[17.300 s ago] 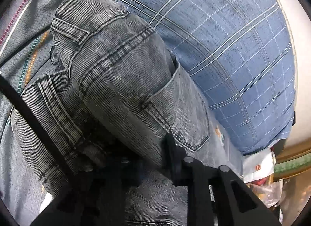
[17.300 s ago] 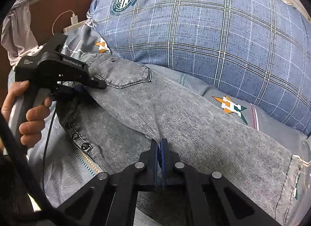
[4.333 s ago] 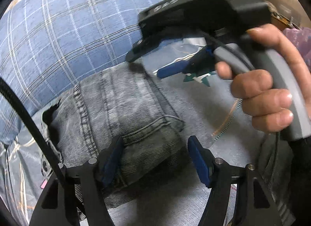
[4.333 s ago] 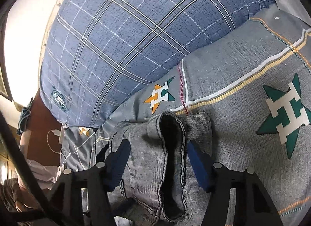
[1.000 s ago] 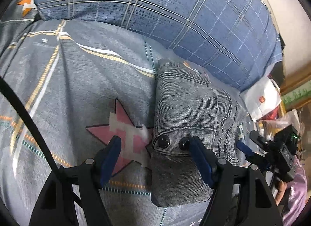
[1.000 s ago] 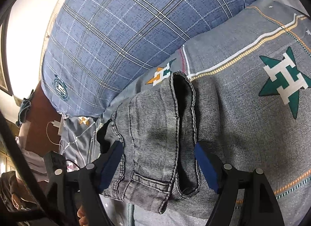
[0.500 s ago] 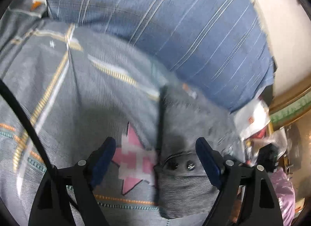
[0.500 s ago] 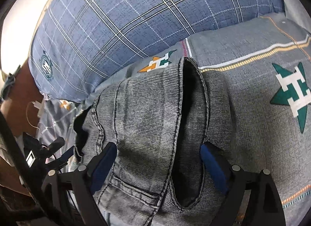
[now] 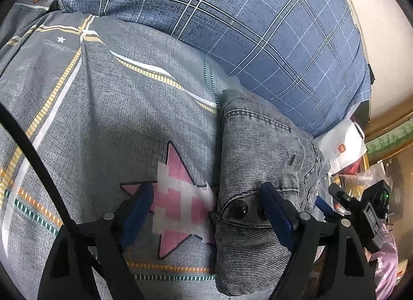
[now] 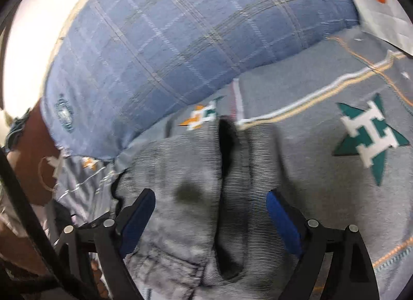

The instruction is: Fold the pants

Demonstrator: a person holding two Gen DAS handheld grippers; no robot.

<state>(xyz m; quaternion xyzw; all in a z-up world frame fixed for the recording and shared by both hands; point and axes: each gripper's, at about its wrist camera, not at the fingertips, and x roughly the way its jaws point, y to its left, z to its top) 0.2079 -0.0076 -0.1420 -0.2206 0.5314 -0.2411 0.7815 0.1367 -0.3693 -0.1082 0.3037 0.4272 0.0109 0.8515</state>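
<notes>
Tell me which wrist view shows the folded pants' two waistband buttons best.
The left wrist view: both dark buttons sit sharp on the folded pants, just inside the left gripper and its open jaws. The right wrist view is motion-blurred and shows the pants from the other end, buttons out of sight.

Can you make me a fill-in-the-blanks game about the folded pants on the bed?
1. The folded pants are made of ____ denim.
2. The star printed on the bedsheet beside the pants is ____ and white.
3. The big pillow behind the pants is blue with a ____ pattern.
4. The left gripper and the right gripper both have their jaws ____.

Answers: grey; pink; checked; open
</notes>
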